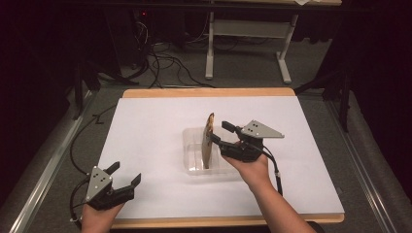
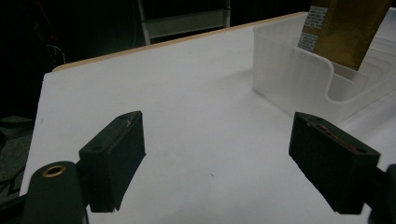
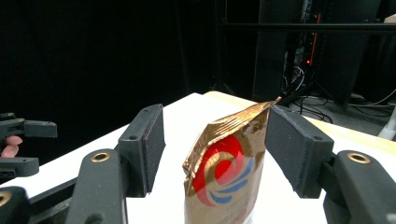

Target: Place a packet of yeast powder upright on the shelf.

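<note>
A gold foil bag (image 1: 209, 141) with a red and blue swirl (image 3: 224, 177) stands on edge in a clear plastic container (image 1: 192, 150) at the middle of the white board. My right gripper (image 1: 218, 132) is open just right of the bag. In the right gripper view the bag's top sits between the jaws of this gripper (image 3: 219, 140), its corner close to the right jaw. My left gripper (image 1: 126, 172) is open and holds nothing, low over the board's front left. Ahead of it in the left gripper view (image 2: 217, 154) are the container (image 2: 289, 79) and bag (image 2: 345, 28).
The white board (image 1: 145, 126) covers a wooden table with its edge (image 1: 204, 92) at the back. Cables (image 1: 165, 63) lie on the floor beyond, beside a white desk frame (image 1: 210, 48). A metal rail (image 1: 43, 170) runs along the left side.
</note>
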A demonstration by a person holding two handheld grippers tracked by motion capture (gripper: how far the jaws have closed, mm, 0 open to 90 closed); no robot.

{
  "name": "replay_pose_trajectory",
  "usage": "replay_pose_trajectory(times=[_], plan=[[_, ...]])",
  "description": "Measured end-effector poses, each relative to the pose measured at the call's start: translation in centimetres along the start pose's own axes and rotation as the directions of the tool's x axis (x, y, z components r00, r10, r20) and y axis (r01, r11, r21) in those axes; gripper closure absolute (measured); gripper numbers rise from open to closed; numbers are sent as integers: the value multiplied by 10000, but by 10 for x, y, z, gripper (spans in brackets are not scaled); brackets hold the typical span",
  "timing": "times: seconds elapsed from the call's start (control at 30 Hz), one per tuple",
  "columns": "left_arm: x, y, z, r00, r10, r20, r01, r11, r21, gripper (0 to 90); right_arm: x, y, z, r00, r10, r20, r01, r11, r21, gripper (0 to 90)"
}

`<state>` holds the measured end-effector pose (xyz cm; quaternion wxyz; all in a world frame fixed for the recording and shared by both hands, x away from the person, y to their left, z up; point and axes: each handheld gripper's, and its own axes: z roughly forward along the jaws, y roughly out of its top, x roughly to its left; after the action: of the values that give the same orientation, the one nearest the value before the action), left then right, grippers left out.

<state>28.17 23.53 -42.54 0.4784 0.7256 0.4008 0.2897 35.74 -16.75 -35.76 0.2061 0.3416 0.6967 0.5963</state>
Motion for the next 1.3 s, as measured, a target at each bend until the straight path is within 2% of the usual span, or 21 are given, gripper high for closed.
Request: replay_pose_trajectory(times=[0.27, 0.6, 0.73, 0.9, 1.07, 1.1, 1.13, 1.17, 1.23, 1.27, 1.3], plan=[[-1, 0, 3, 10000, 28, 44, -28, 9999, 135, 190, -8, -3, -14, 9995, -151, 259, 149, 9998, 101, 392], [-1, -1, 5, 10000, -33, 62, 32, 9998, 197, 190, -27, -11, -39, 9963, -285, 811, 263, 9992, 289, 377], [0, 0, 7, 9999, -65, 90, 62, 9995, 294, 189, -43, -21, -62, 9901, -275, 1378, 205, 9984, 520, 359], [0, 0, 12, 9998, -134, 142, 127, 9989, 448, 186, -64, -36, -93, 9765, -125, 2152, -18, 9978, 662, 354], [-1, 1, 19, 9996, -63, 267, 45, 9977, 673, 185, -82, -54, -129, 9532, -212, 3017, -28, 9969, 789, 357], [-1, 1, 19, 9996, -63, 267, 45, 9977, 673, 182, -82, -54, -129, 9532, -212, 3017, -28, 9969, 789, 357], [-1, 0, 22, 9993, -112, 343, 83, 9965, 830, 182, -86, -61, -136, 9483, -241, 3165, -18, 9967, 813, 358], [-2, 0, 27, 9992, -146, 372, 107, 9946, 1036, 177, -92, -83, -151, 9343, -367, 3546, 33, 9956, 942, 389], [-3, 1, 31, 9991, -169, 400, 127, 9944, 1047, 177, -101, -98, -157, 9287, -169, 3703, -502, 9840, 1709, 380], [-3, 1, 31, 9991, -169, 400, 127, 9944, 1047, 177, -106, -100, -160, 9235, 10, 3837, -752, 9811, 1784, 379], [-5, 2, 34, 9991, -127, 414, 82, 9941, 1078, 177, -110, -102, -163, 9179, 128, 3966, -845, 9828, 1640, 380]])
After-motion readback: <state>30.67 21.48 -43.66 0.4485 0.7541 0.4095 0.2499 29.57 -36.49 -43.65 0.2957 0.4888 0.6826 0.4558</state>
